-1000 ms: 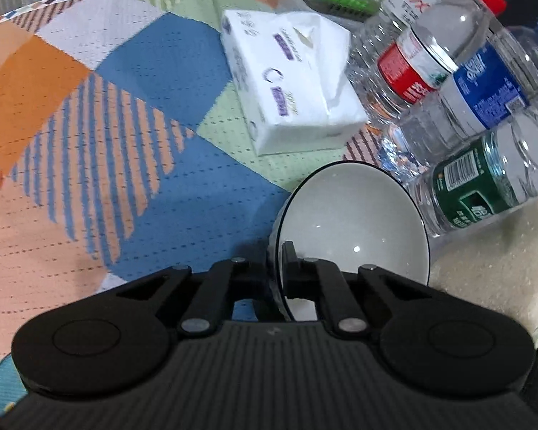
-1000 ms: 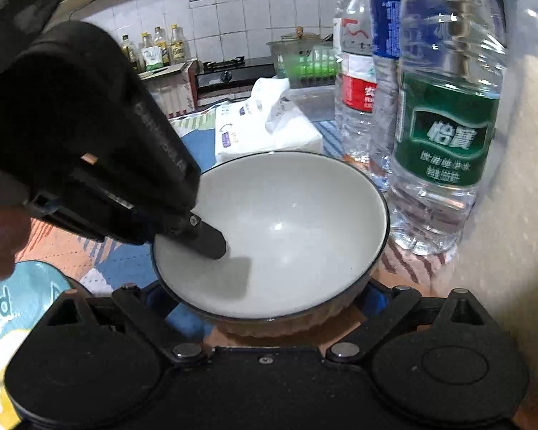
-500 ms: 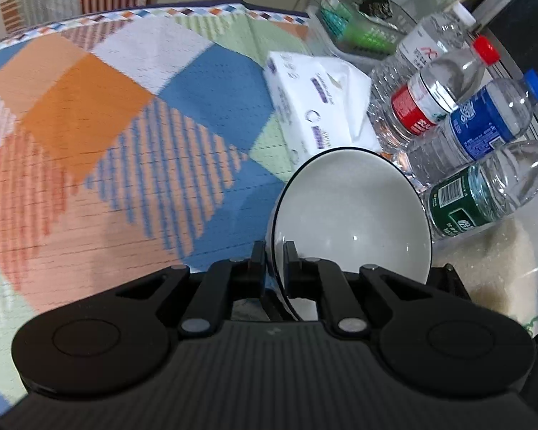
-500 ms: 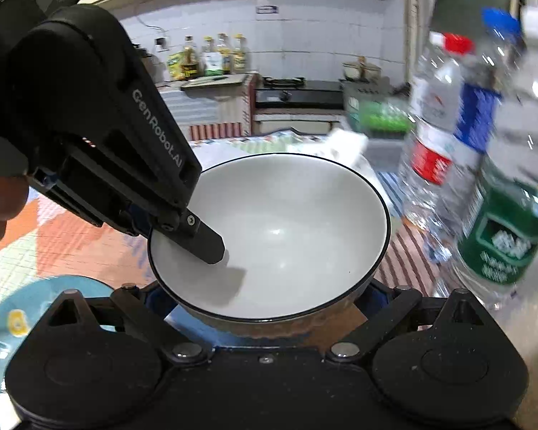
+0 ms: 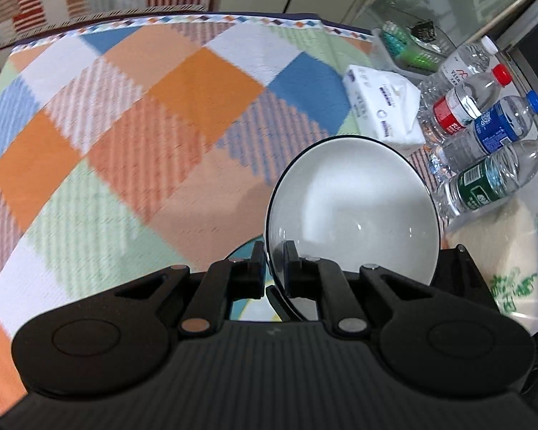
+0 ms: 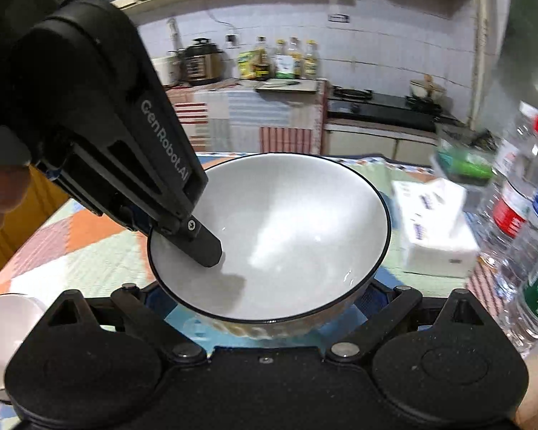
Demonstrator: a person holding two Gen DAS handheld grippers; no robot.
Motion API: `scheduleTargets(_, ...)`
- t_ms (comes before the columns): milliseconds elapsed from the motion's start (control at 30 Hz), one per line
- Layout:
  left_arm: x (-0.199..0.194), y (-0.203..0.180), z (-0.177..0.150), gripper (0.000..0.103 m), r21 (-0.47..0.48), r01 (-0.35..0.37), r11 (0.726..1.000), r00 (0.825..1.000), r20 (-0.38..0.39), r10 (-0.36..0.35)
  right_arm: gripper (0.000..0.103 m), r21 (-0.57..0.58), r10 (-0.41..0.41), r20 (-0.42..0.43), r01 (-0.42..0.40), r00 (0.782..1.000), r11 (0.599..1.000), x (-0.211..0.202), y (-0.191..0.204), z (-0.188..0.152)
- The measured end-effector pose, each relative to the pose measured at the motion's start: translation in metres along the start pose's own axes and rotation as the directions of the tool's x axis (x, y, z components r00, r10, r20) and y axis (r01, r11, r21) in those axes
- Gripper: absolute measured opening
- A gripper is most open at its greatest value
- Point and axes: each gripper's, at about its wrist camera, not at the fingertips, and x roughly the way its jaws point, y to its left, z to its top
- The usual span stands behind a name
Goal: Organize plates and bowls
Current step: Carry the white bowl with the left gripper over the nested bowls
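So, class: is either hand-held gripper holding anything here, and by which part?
The left hand-held gripper pinches the bowl by its rim, one finger inside and one outside. The right hand-held gripper's fingers are hidden under the bowl, so its hold cannot be told.

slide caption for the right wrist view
Left gripper pinches the white bowl by its rim, above the checkered tablecloth.

left gripper point(image 5: 272, 268) clamped on rim, right gripper point(image 6: 269, 317) spread wide
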Motion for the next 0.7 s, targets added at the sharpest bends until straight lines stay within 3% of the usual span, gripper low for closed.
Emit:
scheduleTargets(433,-0.094,0.056,-0.057,0.01,-0.034,-0.048,0.998,0.999,0.0,0.048,0.099,-0.129,0.136,-0.011,-0.137,0.991,0.982,-0.053,0.084,0.021)
scheduleTargets(700,-0.121,0.077,-0.099,0.012,-0.032,-0.047,0.998,0.999,-0.004,0.046,0.099,-0.159,0.221,-0.065,-0.229,0.973,0.96,-0.076,0.114,0.013)
